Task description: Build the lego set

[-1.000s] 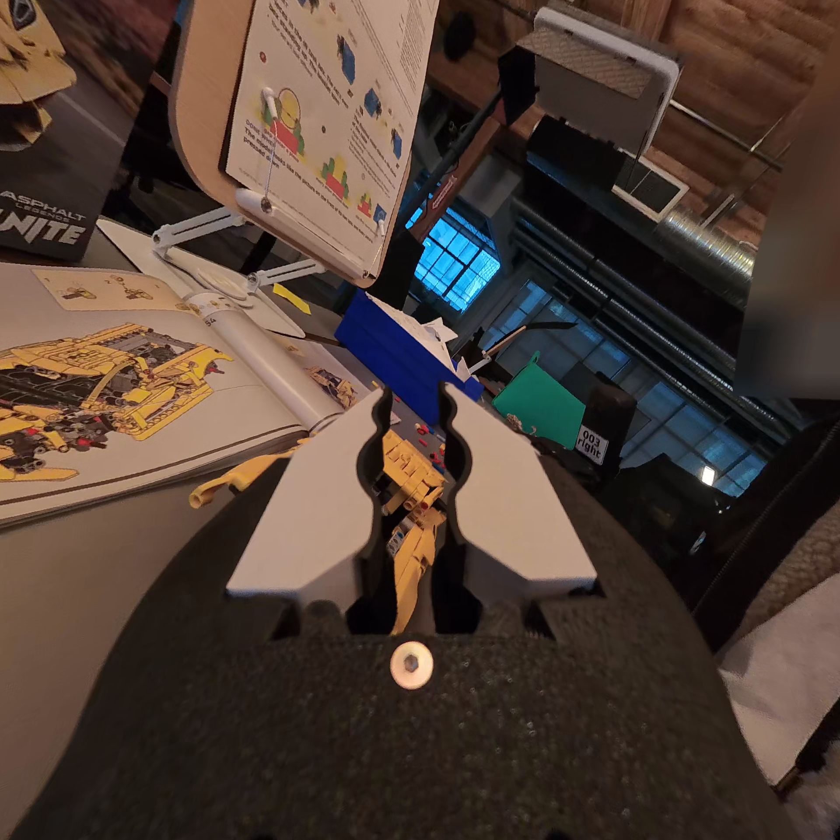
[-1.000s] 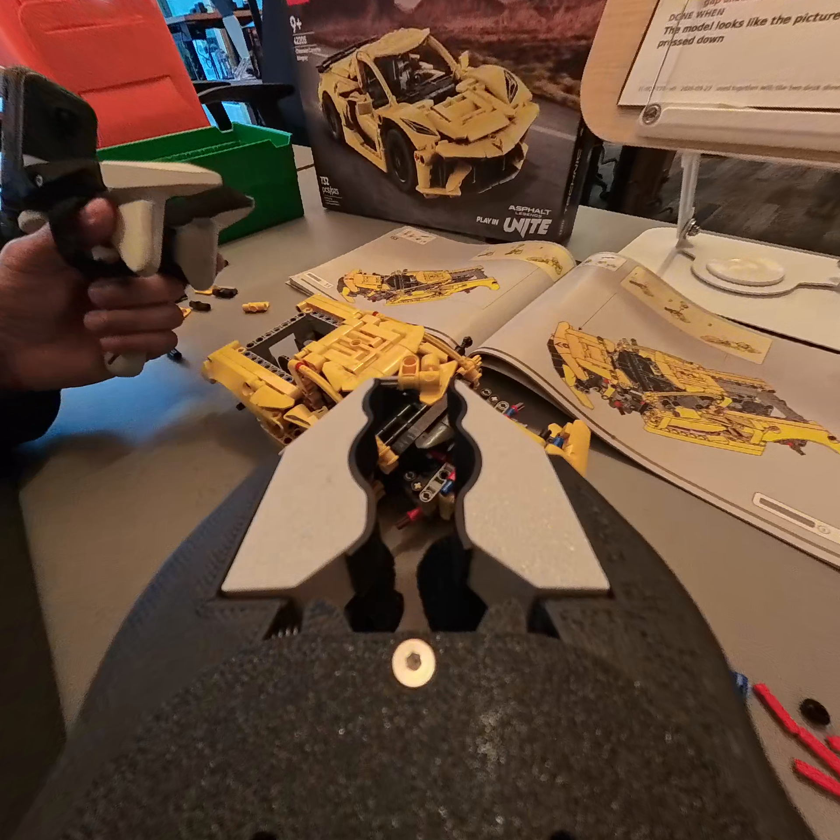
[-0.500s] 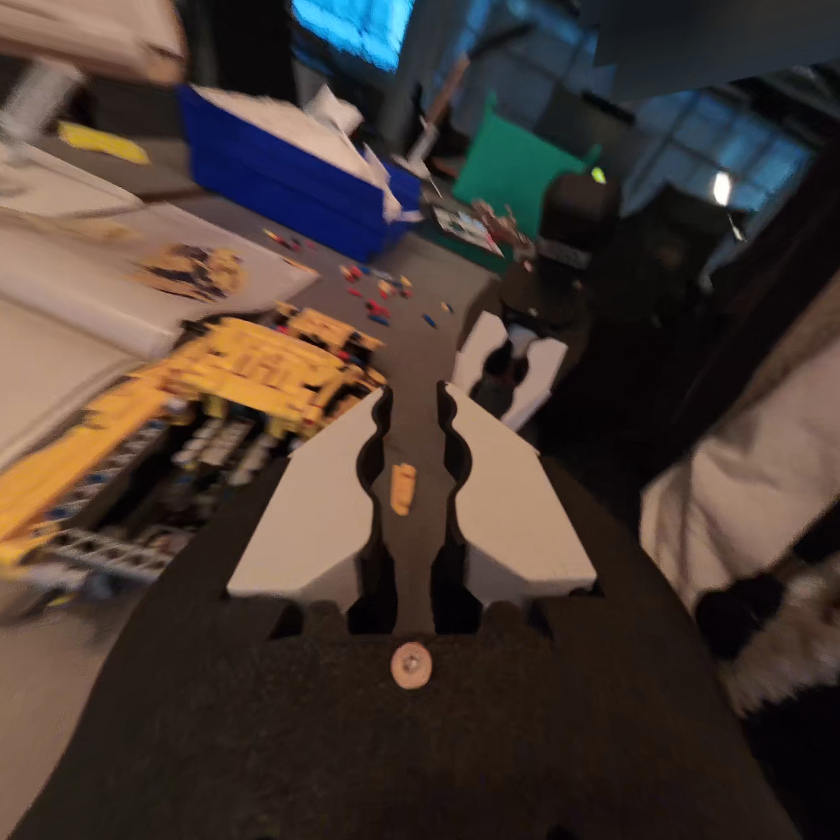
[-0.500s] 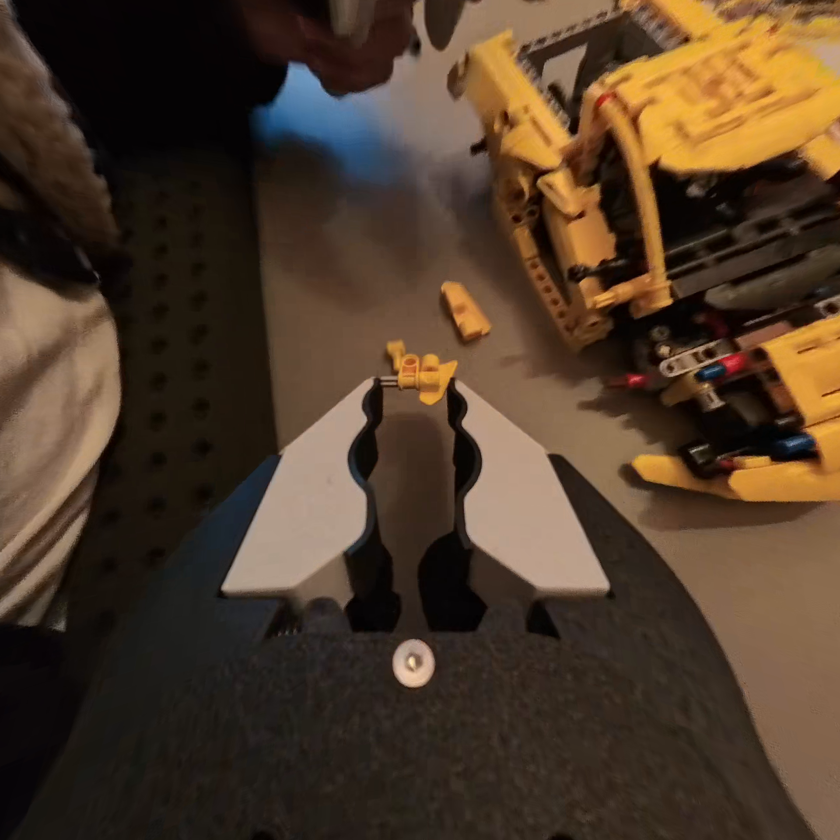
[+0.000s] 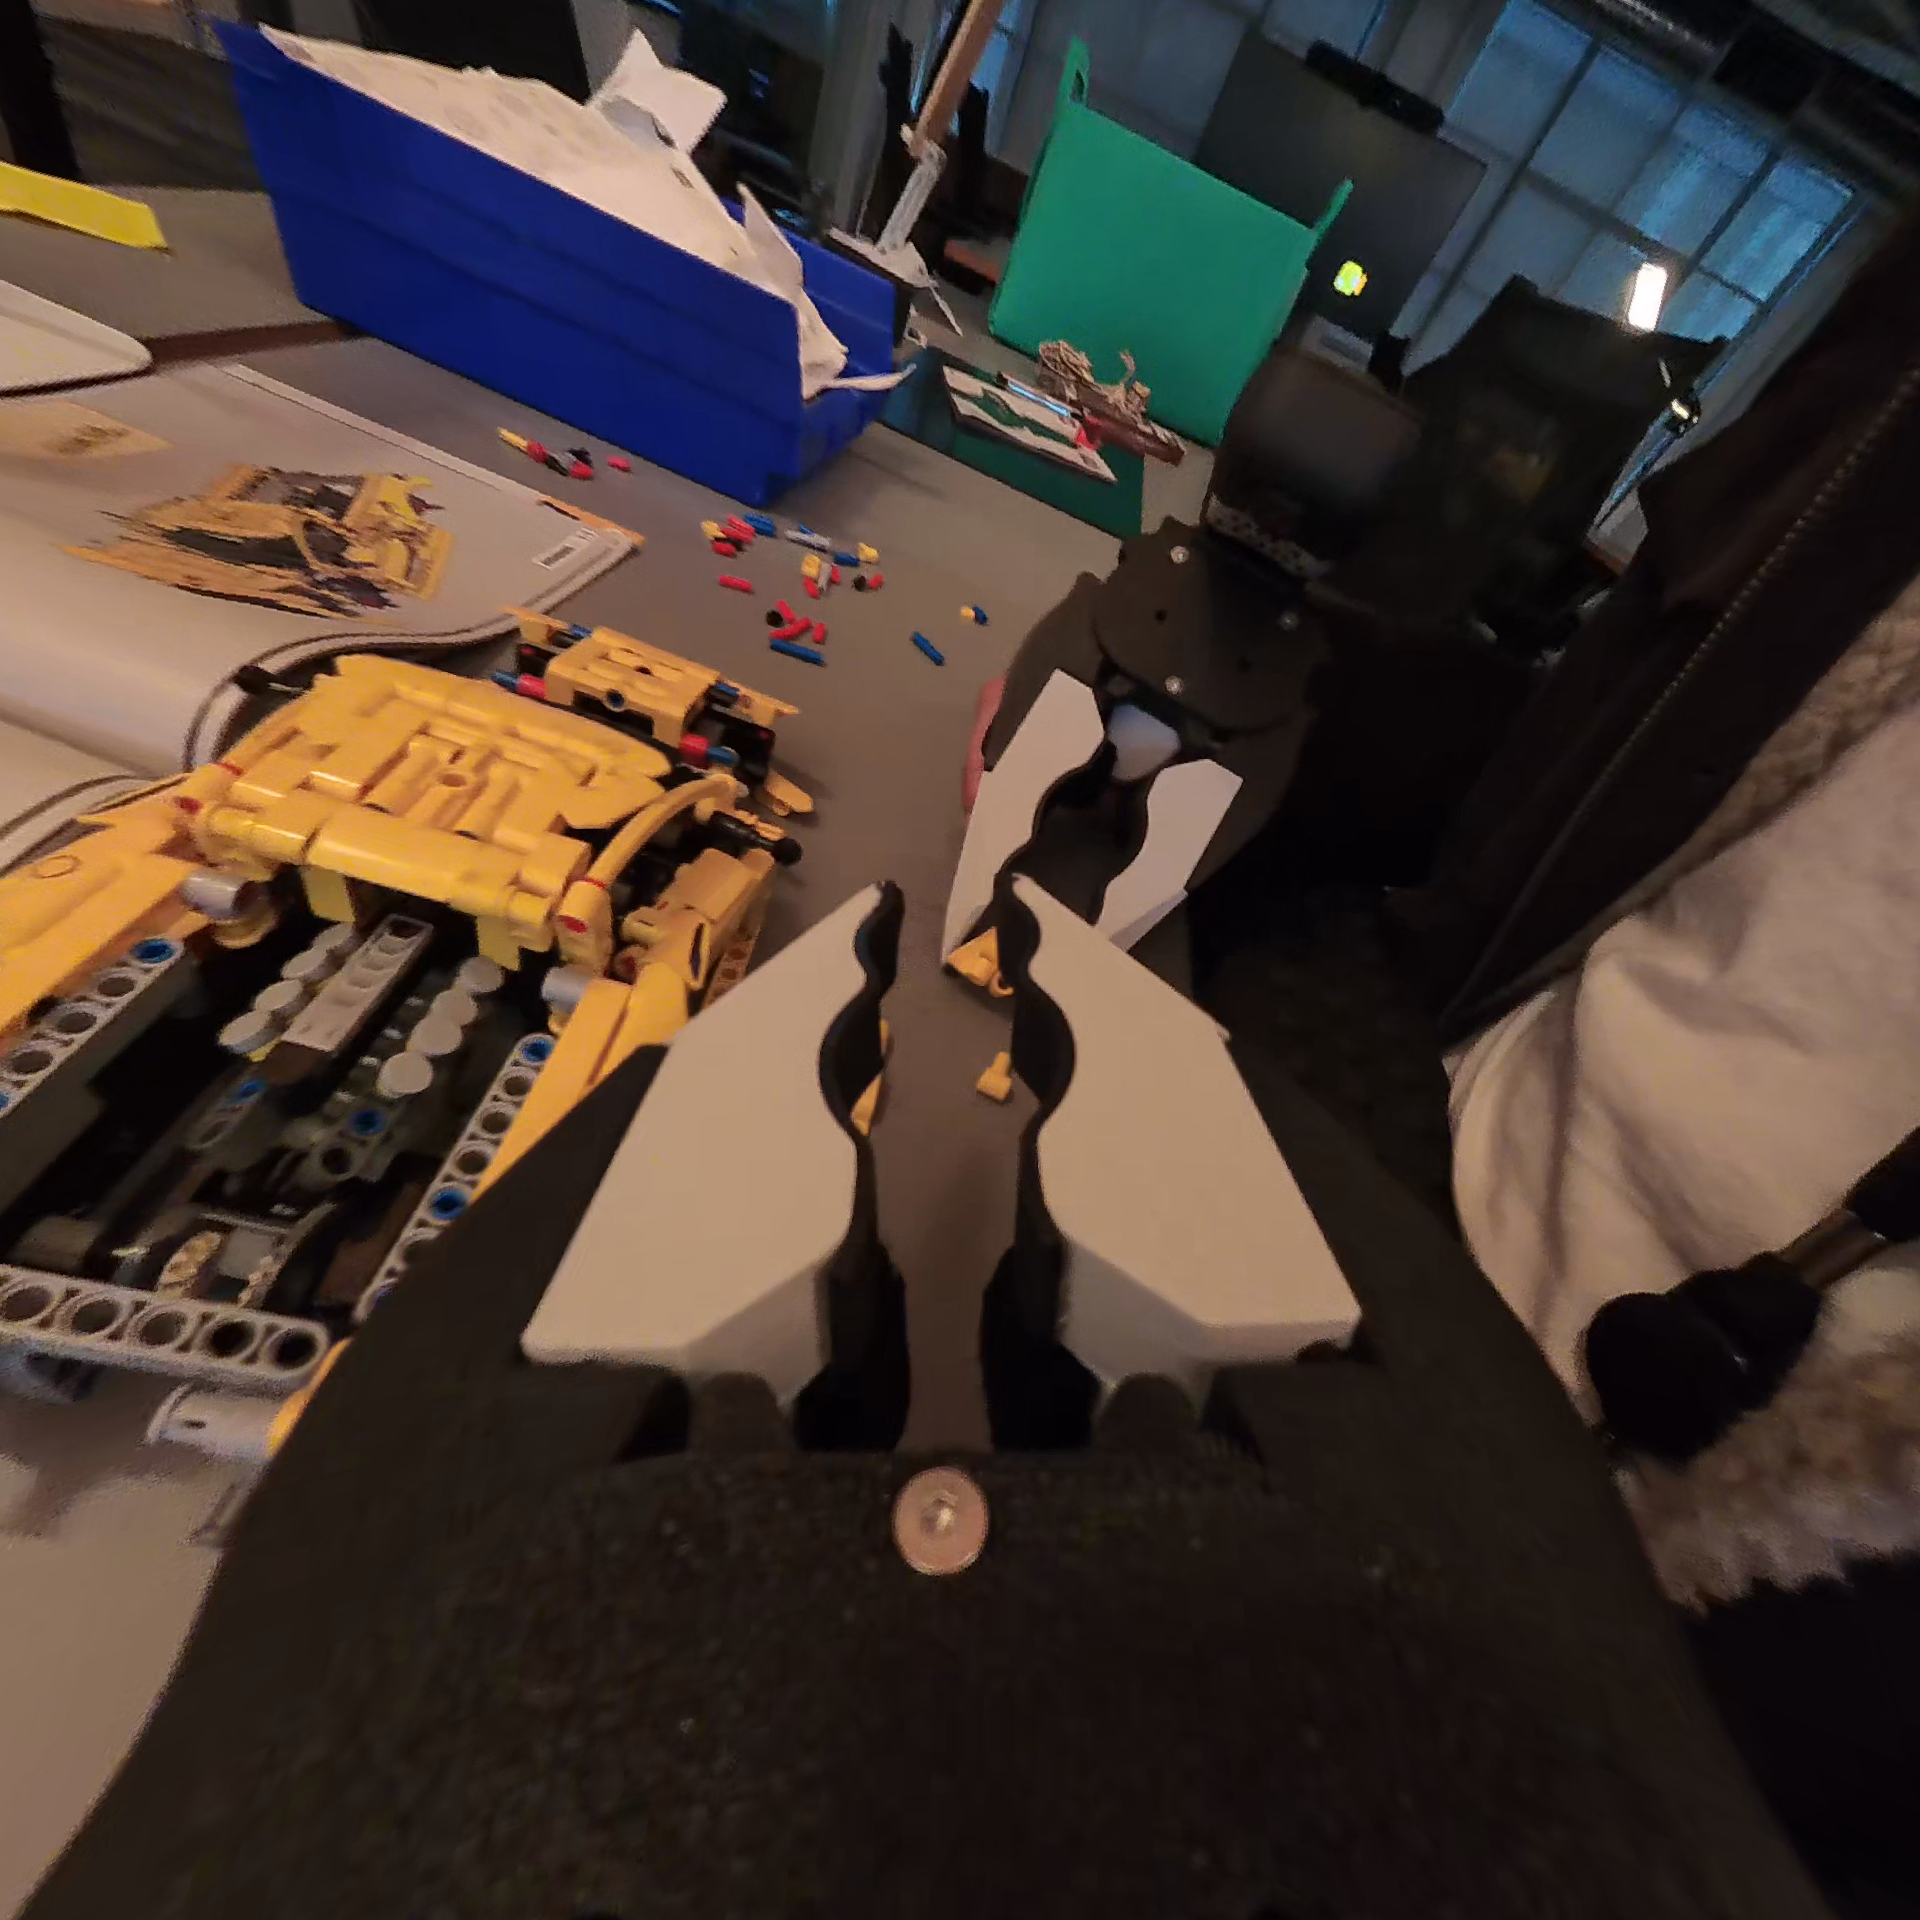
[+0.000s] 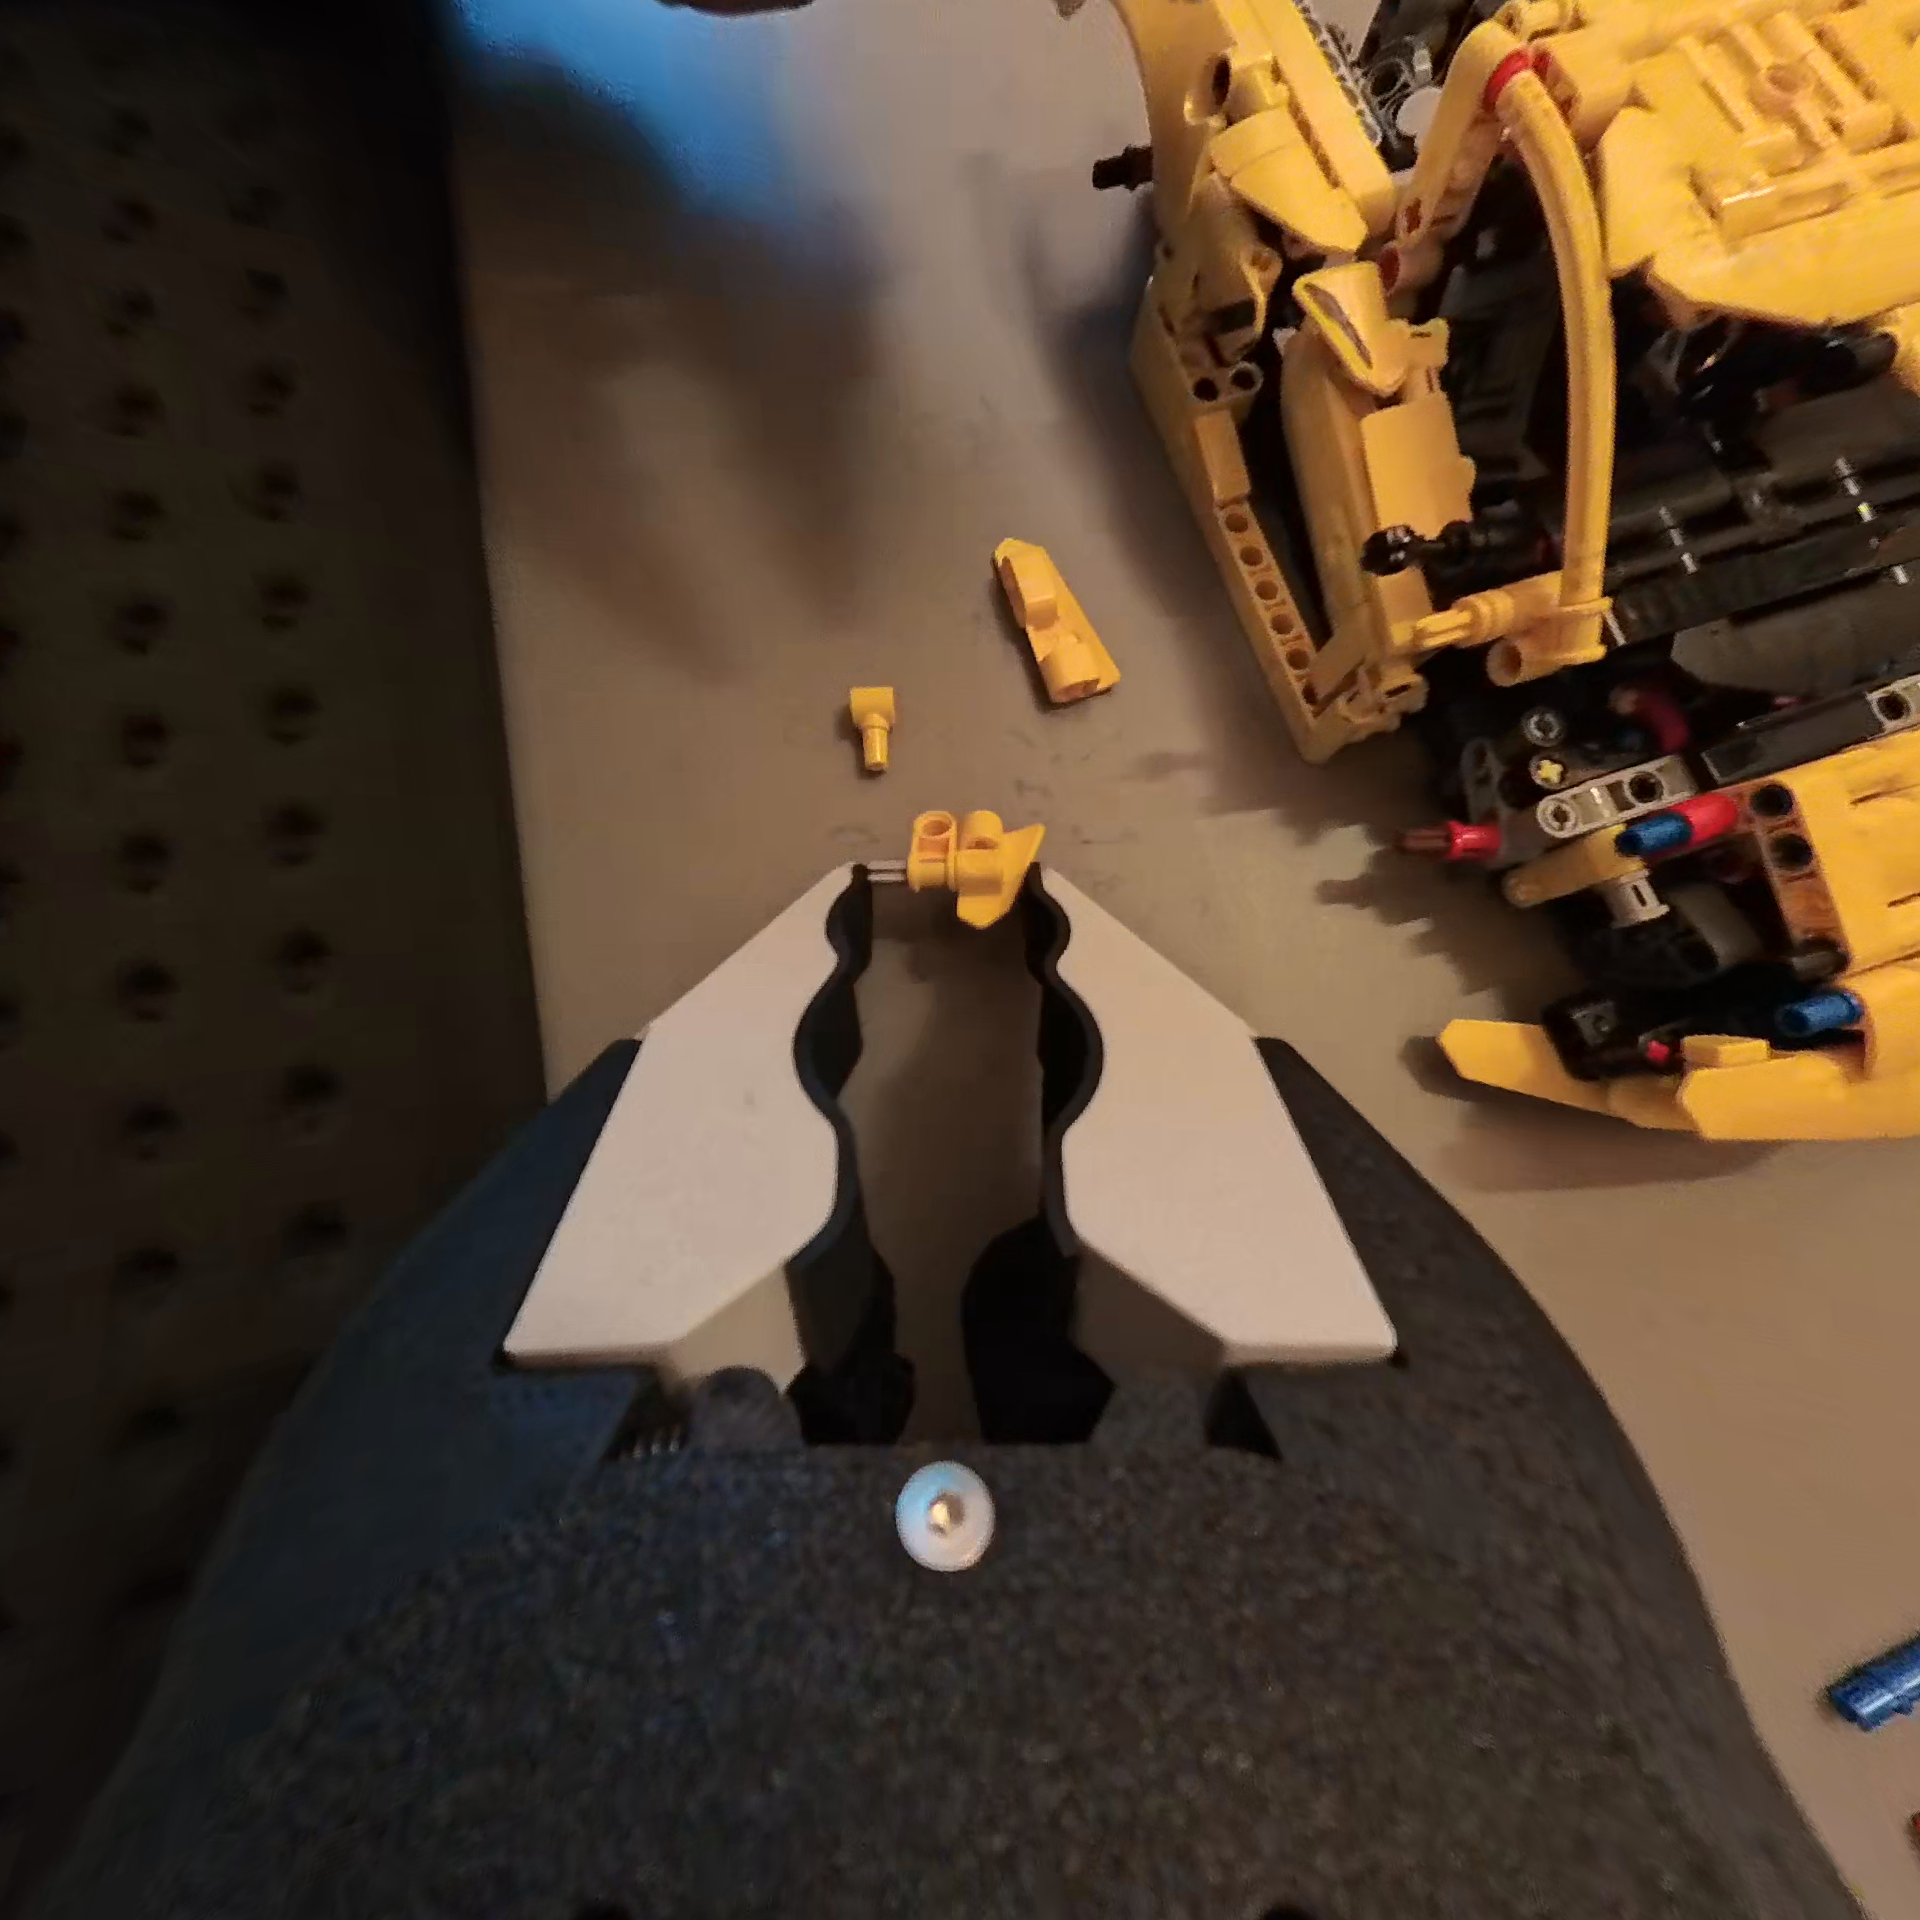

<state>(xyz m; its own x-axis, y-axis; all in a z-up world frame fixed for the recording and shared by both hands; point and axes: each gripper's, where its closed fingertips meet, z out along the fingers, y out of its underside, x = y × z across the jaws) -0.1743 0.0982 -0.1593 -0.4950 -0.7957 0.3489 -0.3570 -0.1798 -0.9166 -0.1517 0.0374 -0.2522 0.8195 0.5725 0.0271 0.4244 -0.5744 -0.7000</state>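
The half-built yellow car model (image 5: 416,810) lies on the grey table, left of my left gripper (image 5: 951,904), which is open and empty above the table. The model also fills the upper right of the right wrist view (image 6: 1455,520). My right gripper (image 6: 945,883) is shut on a small yellow piece with a grey pin (image 6: 971,868), held across its fingertips just above the table. In the left wrist view the right gripper (image 5: 1039,925) points toward me with that piece (image 5: 977,961) at its tips. Two loose yellow pieces (image 6: 1055,623) (image 6: 871,727) lie on the table beyond it.
An open instruction booklet (image 5: 260,540) lies behind the model. Small red and blue pins (image 5: 800,603) are scattered before a blue bin (image 5: 540,281) and a green panel (image 5: 1143,281). A dark perforated surface (image 6: 208,727) borders the table's left. A person's white sleeve (image 5: 1662,1039) is at the right. My hands' fingertips stand some 12 cm from each other.
Both grippers swung down from the booklet and stand toward the table beside the model. The right gripper took hold of the small yellow piece and has drawn it back from the two loose pieces.
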